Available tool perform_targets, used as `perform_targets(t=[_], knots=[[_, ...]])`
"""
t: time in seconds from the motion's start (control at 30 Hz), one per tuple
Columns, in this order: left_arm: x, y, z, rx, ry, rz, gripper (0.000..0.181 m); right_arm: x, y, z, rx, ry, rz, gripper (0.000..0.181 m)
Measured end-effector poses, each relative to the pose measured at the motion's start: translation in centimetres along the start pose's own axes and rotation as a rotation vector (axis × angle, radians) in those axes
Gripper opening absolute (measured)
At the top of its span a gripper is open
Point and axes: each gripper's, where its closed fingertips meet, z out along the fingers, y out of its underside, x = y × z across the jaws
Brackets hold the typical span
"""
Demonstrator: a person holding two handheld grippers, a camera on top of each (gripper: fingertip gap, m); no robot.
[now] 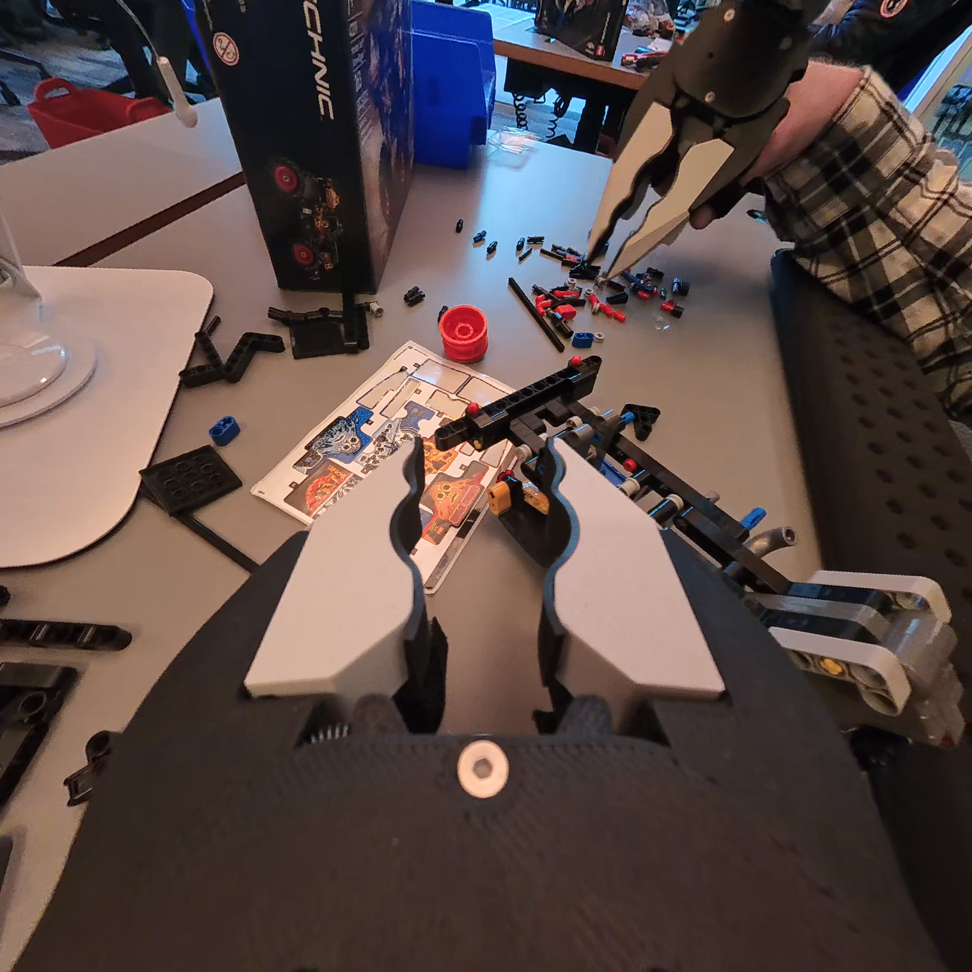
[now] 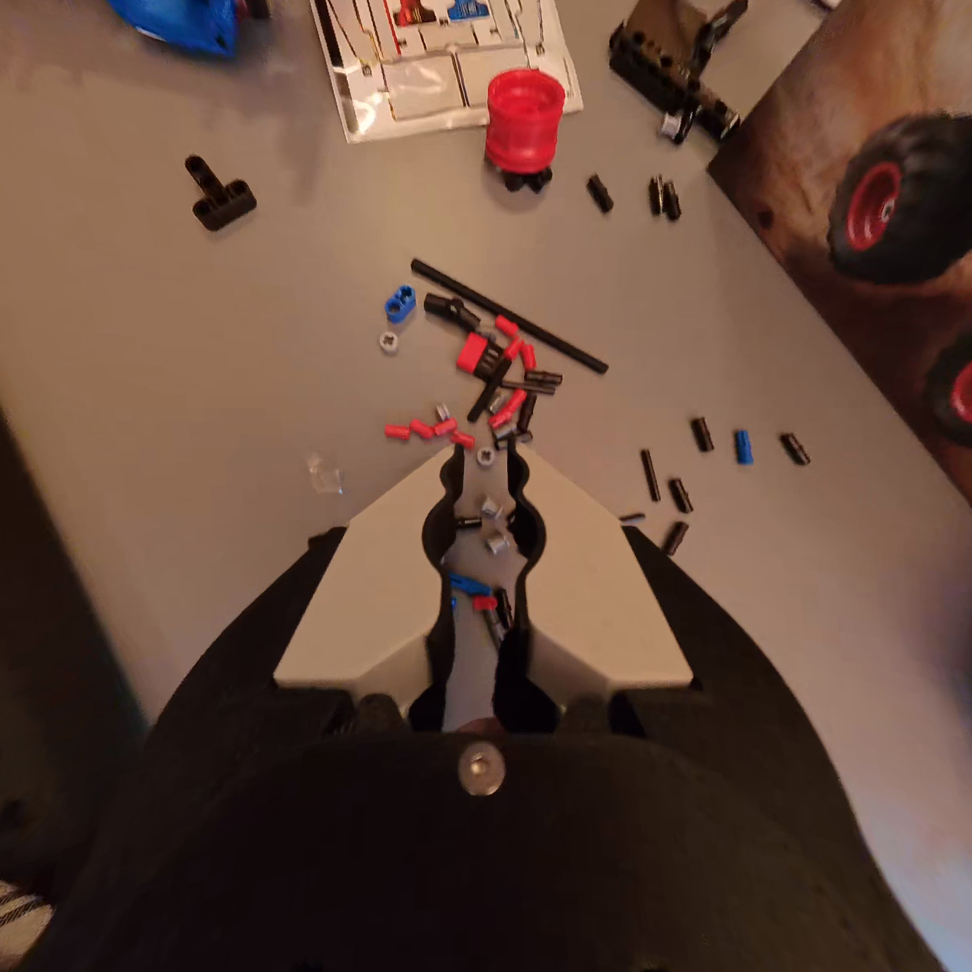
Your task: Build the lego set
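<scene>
The right gripper (image 2: 485,447) is hovering with jaws slightly spread, a grey bushing (image 2: 485,455) lying between its tips amid crowded pins (image 2: 507,368). The left gripper (image 1: 481,457) is waiting spread, empty, the chassis (image 1: 605,447) just beyond its tips. Closing now risks pinching neighbouring pins too.

Grey matte worktable (image 1: 473,200) near; wood-top desk w/ dark legs (image 1: 568,63) far right; red plastic tub (image 1: 79,108) far left on carpet.
</scene>
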Motion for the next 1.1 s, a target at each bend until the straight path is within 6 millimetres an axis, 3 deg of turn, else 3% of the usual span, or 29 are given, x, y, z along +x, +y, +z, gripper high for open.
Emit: perform_targets(t=[0.2,0.37,0.53,0.9,1.1], knots=[[0.0,0.0,0.0,0.001,-0.003,-0.001,0.043,0.1,0.5,0.7,-0.02,-0.005,0.009,0.014],[-0.3,0.1,0.0,-0.004,-0.012,-0.002,0.042,1.0,0.7,-0.1,-0.005,0.039,0.044,0.012],[-0.2,0.4,0.2,-0.01,-0.006,-0.006,0.041,1.0,1.1,1.4,-0.048,0.011,0.091,0.011],[-0.1,0.3,0.2,-0.008,-0.004,-0.002,0.041,1.3,0.2,1.8,0.017,-0.033,0.208,0.012],[-0.1,0.3,0.2,-0.007,-0.004,-0.003,0.041,1.7,1.1,1.9,-0.028,-0.014,0.232,0.011]])
